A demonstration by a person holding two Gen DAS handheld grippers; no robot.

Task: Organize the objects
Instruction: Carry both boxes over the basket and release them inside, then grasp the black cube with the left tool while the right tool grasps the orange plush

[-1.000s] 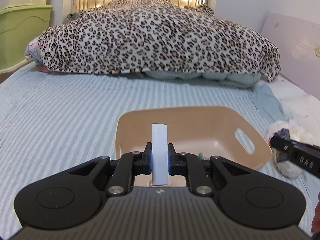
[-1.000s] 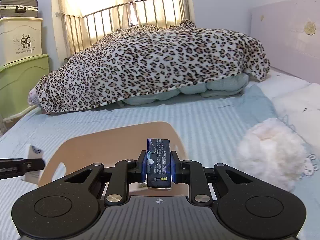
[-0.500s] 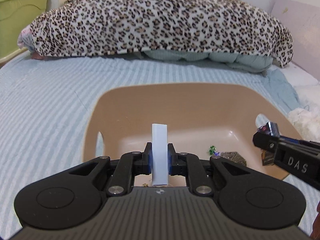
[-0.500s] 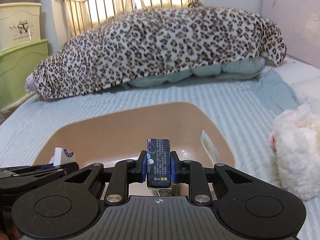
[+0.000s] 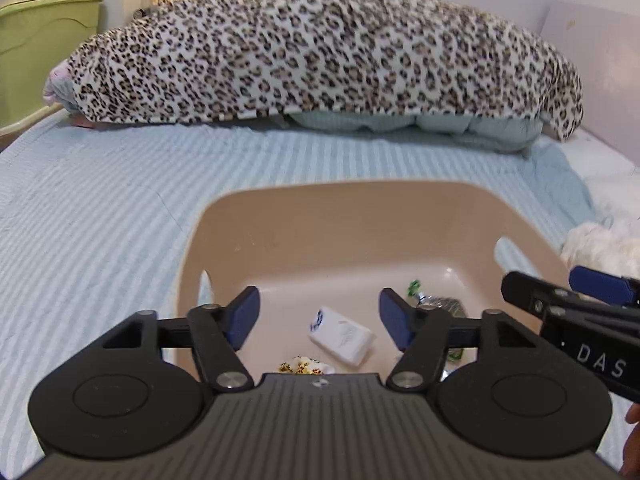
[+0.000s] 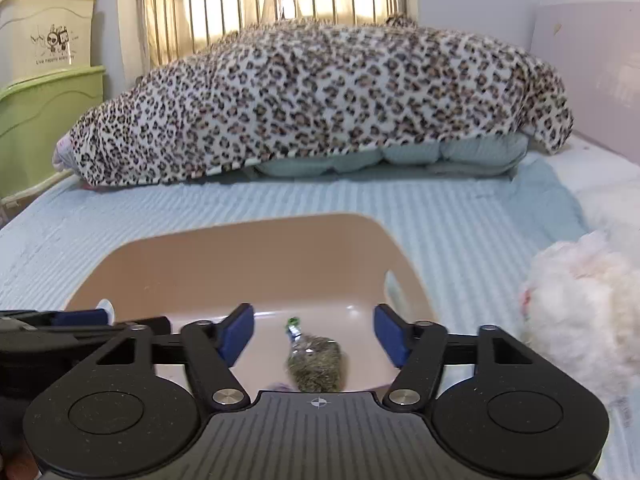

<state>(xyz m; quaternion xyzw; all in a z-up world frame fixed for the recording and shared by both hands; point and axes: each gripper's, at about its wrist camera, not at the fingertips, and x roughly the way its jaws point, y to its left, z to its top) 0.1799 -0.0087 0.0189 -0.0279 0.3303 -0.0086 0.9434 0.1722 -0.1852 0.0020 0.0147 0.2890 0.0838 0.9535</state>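
I've opened both: left gripper (image 5: 320, 316) dropped its white packet (image 5: 341, 335), now lying in the beige bin (image 5: 360, 216) under the jaws; right gripper (image 6: 314, 332) let go its dark box.

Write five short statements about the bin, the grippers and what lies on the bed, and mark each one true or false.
1. The left gripper is open, with nothing between its fingers. True.
2. The white packet lies on the striped bedsheet outside the beige bin. False: it lies inside the beige bin, on its floor.
3. The right gripper is clamped on a dark box. False: its fingers are spread apart and hold nothing.
4. A bag of dark green-grey contents lies in the bin. True.
5. The fluffy white toy sits inside the bin. False: it rests on the bed, to the right of the bin.
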